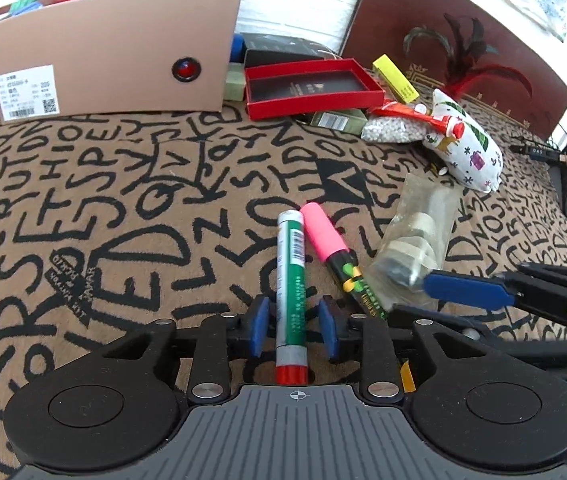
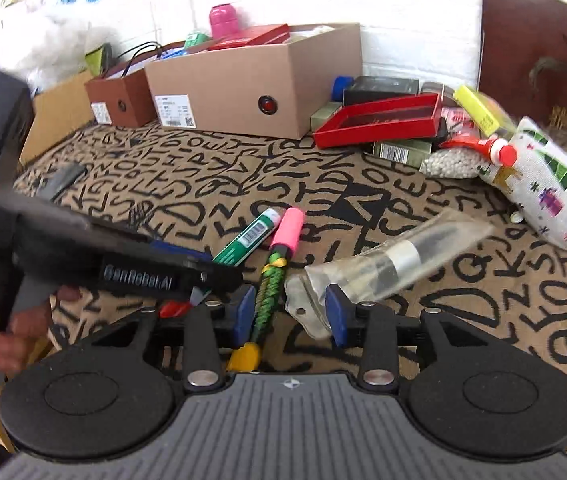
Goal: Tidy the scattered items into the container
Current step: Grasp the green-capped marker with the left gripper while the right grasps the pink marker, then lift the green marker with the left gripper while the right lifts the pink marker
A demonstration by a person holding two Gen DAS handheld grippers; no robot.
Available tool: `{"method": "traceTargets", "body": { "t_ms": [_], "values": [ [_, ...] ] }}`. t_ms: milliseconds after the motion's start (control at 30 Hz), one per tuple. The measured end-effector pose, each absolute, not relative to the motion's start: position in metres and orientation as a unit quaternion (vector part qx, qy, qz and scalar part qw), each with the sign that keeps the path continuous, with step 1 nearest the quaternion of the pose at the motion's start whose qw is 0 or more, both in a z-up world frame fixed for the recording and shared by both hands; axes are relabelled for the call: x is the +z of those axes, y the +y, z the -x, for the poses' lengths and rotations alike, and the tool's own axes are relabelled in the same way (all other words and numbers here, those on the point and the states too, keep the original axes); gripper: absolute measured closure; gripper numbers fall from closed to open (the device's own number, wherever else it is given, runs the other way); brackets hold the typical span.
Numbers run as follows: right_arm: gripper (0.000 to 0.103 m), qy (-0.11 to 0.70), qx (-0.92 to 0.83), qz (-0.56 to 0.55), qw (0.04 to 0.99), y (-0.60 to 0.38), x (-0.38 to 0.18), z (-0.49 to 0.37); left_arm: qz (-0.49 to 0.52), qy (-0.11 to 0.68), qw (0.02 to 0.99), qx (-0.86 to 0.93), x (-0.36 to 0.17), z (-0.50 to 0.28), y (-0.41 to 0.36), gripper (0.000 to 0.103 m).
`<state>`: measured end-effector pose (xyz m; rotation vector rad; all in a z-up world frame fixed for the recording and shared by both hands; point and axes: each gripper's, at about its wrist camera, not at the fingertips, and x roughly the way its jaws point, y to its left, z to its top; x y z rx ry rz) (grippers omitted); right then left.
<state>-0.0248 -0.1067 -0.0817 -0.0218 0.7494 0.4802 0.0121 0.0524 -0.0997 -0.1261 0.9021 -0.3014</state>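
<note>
progress: early, we judge | left hand-held gripper point(image 1: 294, 330) spread around green marker point(image 1: 292, 276), lower centre, not pinching | right hand-held gripper point(image 2: 289, 316) spread by clear pouch point(image 2: 387, 262) | pink highlighter point(image 1: 333, 250) loose | cardboard box point(image 1: 111, 68) upper left, partly filled

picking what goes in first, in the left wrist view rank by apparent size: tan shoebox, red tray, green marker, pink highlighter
1. tan shoebox, largest, though farthest away.
2. red tray.
3. green marker, though it lies nearest the camera between the left fingers, so it is inflated.
4. pink highlighter, smallest.
</note>
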Motion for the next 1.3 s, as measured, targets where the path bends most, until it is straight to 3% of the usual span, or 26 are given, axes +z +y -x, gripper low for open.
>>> {"method": "traceTargets", "body": {
  "t_ms": [133,233,267,400,433,467,533,600,633,667,767,833,900,1000,1100,1200,1233,1267,1300],
  "values": [
    [0.07,0.377,0.25,-0.021,0.892,-0.103,-0.092,0.011,0.062,0.433,0.888,-0.141,-0.102,-0.015,0.054,0.066],
    [0.078,0.384,0.239,-0.012,0.892,-0.101,-0.101,0.003,0.077,0.434,0.887,-0.135,-0.104,-0.021,0.061,0.089],
    [0.083,0.377,0.224,0.006,0.899,-0.1,-0.102,0.004,0.085,0.434,0.886,-0.138,-0.105,-0.023,0.064,0.089],
    [0.083,0.378,0.187,0.006,0.907,-0.111,-0.099,-0.004,0.102,0.434,0.885,-0.135,-0.105,-0.031,0.069,0.088],
    [0.083,0.382,0.188,-0.001,0.905,-0.114,-0.099,-0.005,0.097,0.435,0.885,-0.136,-0.105,-0.032,0.068,0.083],
    [0.081,0.385,0.191,0.0,0.903,-0.115,-0.098,-0.005,0.09,0.435,0.885,-0.139,-0.103,-0.031,0.066,0.068],
    [0.077,0.385,0.197,0.013,0.902,-0.111,-0.098,-0.001,0.077,0.434,0.886,-0.146,-0.102,-0.029,0.062,0.068],
    [0.077,0.383,0.207,0.021,0.9,-0.106,-0.097,0.002,0.063,0.433,0.887,-0.147,-0.102,-0.026,0.059,0.068],
    [0.077,0.384,0.213,0.021,0.898,-0.104,-0.097,0.002,0.059,0.433,0.888,-0.147,-0.102,-0.025,0.058,0.08],
    [0.077,0.386,0.221,0.02,0.896,-0.101,-0.097,0.001,0.057,0.434,0.888,-0.145,-0.102,-0.024,0.058,0.084],
    [0.077,0.392,0.243,0.008,0.887,-0.095,-0.094,0.001,0.057,0.437,0.886,-0.146,-0.101,-0.024,0.06,0.085],
    [0.077,0.399,0.251,-0.004,0.882,-0.093,-0.093,0.001,0.05,0.438,0.885,-0.148,-0.1,-0.022,0.06,0.077],
    [0.077,0.403,0.257,-0.015,0.878,-0.094,-0.091,0.002,0.044,0.437,0.886,-0.15,-0.101,-0.02,0.059,0.077],
    [0.077,0.403,0.256,-0.013,0.878,-0.095,-0.09,0.003,0.039,0.436,0.886,-0.152,-0.101,-0.019,0.059,0.088],
    [0.074,0.41,0.227,-0.008,0.883,-0.101,-0.093,-0.002,0.047,0.436,0.887,-0.143,-0.101,-0.019,0.063,0.09],
    [0.066,0.408,0.192,-0.015,0.892,-0.111,-0.09,-0.004,0.057,0.437,0.887,-0.136,-0.102,-0.021,0.066,0.084],
    [0.064,0.405,0.192,-0.012,0.894,-0.111,-0.088,-0.003,0.054,0.437,0.888,-0.136,-0.102,-0.021,0.064,0.08],
    [0.063,0.4,0.197,-0.009,0.895,-0.11,-0.087,-0.001,0.049,0.436,0.888,-0.138,-0.102,-0.021,0.062,0.069],
    [0.063,0.394,0.205,-0.006,0.896,-0.108,-0.086,0.0,0.043,0.435,0.889,-0.139,-0.101,-0.02,0.06,0.067]
  ]
}}
